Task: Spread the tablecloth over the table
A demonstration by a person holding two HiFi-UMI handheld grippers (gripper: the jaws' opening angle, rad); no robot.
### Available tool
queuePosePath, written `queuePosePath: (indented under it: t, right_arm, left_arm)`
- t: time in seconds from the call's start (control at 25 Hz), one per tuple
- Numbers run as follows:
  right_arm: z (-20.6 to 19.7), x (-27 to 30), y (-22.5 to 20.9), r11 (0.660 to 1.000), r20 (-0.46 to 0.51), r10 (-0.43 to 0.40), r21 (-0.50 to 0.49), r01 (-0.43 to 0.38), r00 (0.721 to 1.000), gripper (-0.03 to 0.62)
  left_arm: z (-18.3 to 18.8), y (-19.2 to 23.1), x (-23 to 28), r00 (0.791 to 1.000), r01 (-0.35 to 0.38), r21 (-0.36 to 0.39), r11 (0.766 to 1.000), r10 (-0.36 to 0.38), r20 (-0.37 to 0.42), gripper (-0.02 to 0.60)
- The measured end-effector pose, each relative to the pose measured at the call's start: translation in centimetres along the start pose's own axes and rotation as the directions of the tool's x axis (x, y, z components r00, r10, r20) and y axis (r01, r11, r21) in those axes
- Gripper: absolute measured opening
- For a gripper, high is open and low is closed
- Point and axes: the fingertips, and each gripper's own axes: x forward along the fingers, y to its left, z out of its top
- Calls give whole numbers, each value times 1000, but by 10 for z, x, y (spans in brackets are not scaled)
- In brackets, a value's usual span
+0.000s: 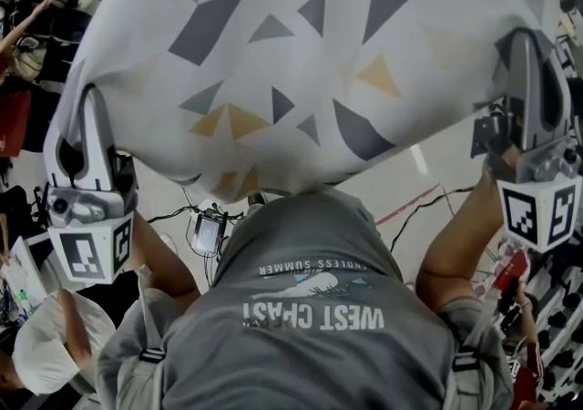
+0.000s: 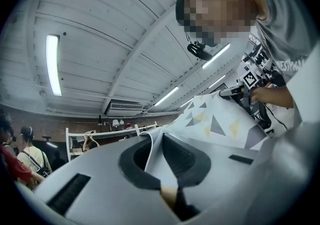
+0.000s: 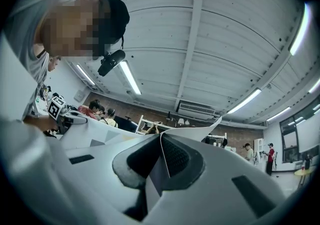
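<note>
There is one tablecloth [image 1: 301, 53]. It is white with grey and yellow triangles. There are two hand-held grippers, one on each side of it.

The left hand-held gripper [image 1: 87, 100] is squeezed tight on the left edge of the tablecloth. In the left gripper view, a thin fold of cloth sits pinched between the two dark pads [image 2: 185, 156]. The right hand-held gripper [image 1: 530, 42] is squeezed tight on the right edge the same way, with the cloth edge sticking up out of its jaws.

The tablecloth is up in the air, stretched between the two grippers in front of the person in the grey shirt [image 1: 310, 308]. Its bottom edge hangs loose.

Below the cloth is a pale floor [image 1: 437, 171] with black cables [image 1: 414, 212] on it. The room has a white ceiling [image 3: 210, 44] with long lights [image 2: 52, 64]. At the back is a brick wall [image 3: 245, 136]. A few other people [image 3: 97, 109] are in the room.
</note>
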Motion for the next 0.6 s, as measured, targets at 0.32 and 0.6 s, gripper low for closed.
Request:
queuePosePath:
  t: [0.32, 0.6]
  right_arm:
    - [-2, -4, -5, 1000, 15, -2, 18, 2, 1000, 15]
    - [-4, 1, -3, 1000, 5, 2, 23, -2, 1000, 15]
  left_arm:
    - [3, -4, 3, 1000, 13, 7, 1000, -13, -8, 6]
    - [0, -3, 5, 1000, 20, 0, 1000, -20, -16, 6]
